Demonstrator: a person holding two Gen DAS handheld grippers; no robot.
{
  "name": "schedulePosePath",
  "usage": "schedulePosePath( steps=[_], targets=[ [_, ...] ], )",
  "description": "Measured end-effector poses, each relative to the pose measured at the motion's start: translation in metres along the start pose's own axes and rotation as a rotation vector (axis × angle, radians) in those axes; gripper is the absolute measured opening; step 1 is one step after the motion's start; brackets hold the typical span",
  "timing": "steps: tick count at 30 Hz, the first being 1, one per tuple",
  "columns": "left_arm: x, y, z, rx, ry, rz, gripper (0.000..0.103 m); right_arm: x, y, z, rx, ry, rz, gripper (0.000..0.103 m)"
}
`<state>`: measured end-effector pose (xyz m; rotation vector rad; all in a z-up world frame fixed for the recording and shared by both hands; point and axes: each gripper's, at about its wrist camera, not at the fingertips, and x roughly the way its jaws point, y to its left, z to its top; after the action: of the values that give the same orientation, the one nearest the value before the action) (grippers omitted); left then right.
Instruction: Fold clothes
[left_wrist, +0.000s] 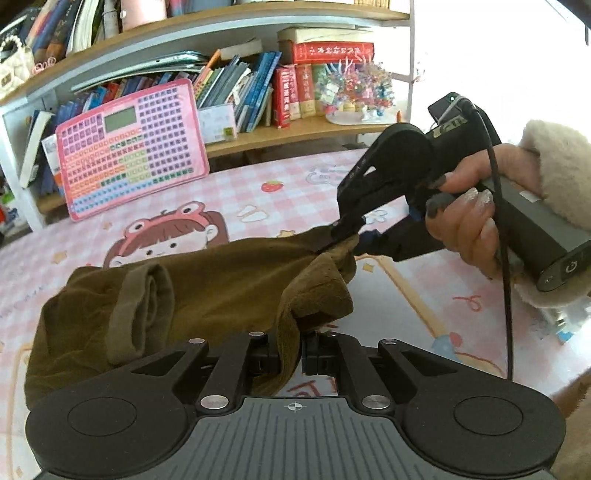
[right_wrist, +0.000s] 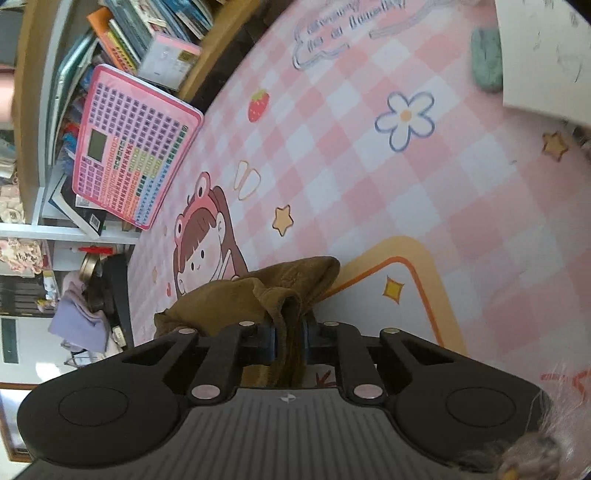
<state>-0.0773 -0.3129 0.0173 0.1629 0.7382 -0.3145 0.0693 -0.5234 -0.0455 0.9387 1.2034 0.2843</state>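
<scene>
Biggest thing here is the pink-and-white checked cartoon table cover (left_wrist: 258, 192), printed with a frog-hat girl, strawberries, stars and a flower. Behind it stands a wooden bookshelf (left_wrist: 303, 129) crammed with books, and a pink plastic learning tablet with a grid of little buttons (left_wrist: 133, 147) leans against the shelf with its bottom edge on the table.

Then the olive-brown soft fabric garment (left_wrist: 207, 280). It's bunched up on the table cover in front of the cartoon girl, with a ribbed cuff or band rolled over on its left part in the left wrist view. One edge is lifted off the surface between the two tools.

The left gripper (left_wrist: 291, 354) is clamped tight on a ribbed strip of the garment, the cloth pinched right between its pads. The right gripper (right_wrist: 290, 343) is squeezed down on another fold of the same brown cloth; from the left camera you can see its tip biting the upper corner of the garment. A hand with painted nails (left_wrist: 469, 218) in a fluffy cream sleeve (left_wrist: 557, 166) holds that right tool, with a black cable trailing down from it.
</scene>
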Motion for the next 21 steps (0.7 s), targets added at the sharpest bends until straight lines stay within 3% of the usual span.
schedulePosePath(
  steps=[8, 16, 21],
  targets=[
    [-0.024, 0.029, 0.000, -0.141, -0.090, -0.064, 0.006, -0.023, 0.039, -0.006, -0.046, -0.061, 0.101, 0.011],
    [-0.056, 0.107, -0.013, -0.449, -0.204, -0.123, 0.007, -0.008, 0.119, -0.022, -0.156, -0.074, 0.185, 0.011],
    [-0.060, 0.165, -0.033, -0.589, -0.186, -0.178, 0.008, 0.017, 0.168, -0.047, -0.263, -0.107, 0.151, 0.011]
  ],
)
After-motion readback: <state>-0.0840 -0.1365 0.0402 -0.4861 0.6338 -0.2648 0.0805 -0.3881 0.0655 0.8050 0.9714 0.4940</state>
